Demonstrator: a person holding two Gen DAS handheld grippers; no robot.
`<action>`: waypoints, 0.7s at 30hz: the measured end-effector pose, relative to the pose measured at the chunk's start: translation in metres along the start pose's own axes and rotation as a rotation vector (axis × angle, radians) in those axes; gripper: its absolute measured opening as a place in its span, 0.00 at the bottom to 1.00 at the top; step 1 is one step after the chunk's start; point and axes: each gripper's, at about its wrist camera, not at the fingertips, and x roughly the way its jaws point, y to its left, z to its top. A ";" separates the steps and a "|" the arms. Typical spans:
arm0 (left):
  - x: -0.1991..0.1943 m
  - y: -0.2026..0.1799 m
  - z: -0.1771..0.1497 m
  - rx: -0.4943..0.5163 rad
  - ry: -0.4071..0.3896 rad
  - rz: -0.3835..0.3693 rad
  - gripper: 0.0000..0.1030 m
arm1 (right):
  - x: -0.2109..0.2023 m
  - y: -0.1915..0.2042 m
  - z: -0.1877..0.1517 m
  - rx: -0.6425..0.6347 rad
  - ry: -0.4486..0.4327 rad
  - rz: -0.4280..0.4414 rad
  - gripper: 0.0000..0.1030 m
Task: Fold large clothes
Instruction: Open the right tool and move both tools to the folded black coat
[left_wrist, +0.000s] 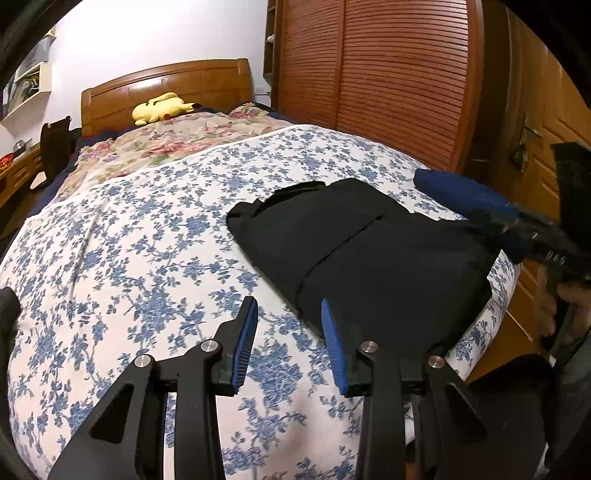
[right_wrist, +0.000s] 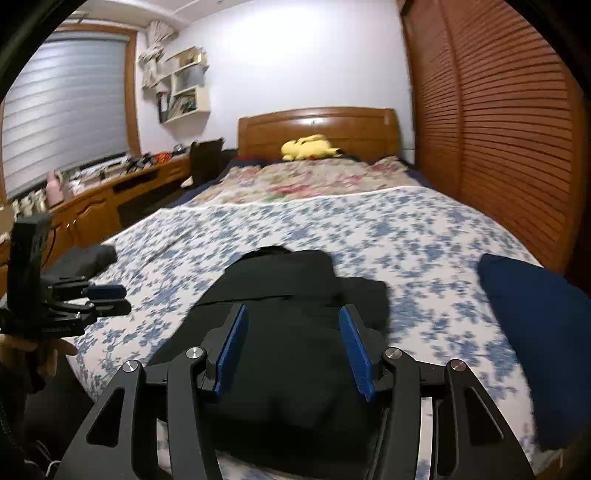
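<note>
A black garment (left_wrist: 369, 251) lies folded into a compact rectangle on the blue-flowered bed cover (left_wrist: 147, 236), near the bed's foot edge. It also shows in the right wrist view (right_wrist: 288, 332). My left gripper (left_wrist: 290, 314) is open and empty, hovering above the cover just left of the garment. My right gripper (right_wrist: 293, 319) is open and empty, held above the garment's near end. The right gripper shows in the left wrist view (left_wrist: 546, 240) at the far right, blurred. The left gripper shows in the right wrist view (right_wrist: 107, 297) at the left.
A folded dark blue cloth (right_wrist: 535, 332) lies on the bed right of the garment, also in the left wrist view (left_wrist: 461, 195). A yellow plush toy (right_wrist: 308, 147) rests by the wooden headboard (right_wrist: 317, 125). Slatted wardrobe doors (right_wrist: 498, 122) stand right; a wooden desk (right_wrist: 92, 199) left.
</note>
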 end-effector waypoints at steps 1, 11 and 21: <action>-0.001 0.002 -0.001 -0.002 -0.001 0.001 0.36 | 0.009 0.005 -0.002 -0.007 0.018 0.011 0.52; -0.004 0.027 -0.010 -0.031 -0.012 0.010 0.36 | 0.085 0.038 -0.031 -0.040 0.216 0.053 0.52; 0.002 0.031 -0.010 -0.016 -0.013 -0.005 0.36 | 0.066 0.025 -0.016 -0.044 0.184 0.008 0.52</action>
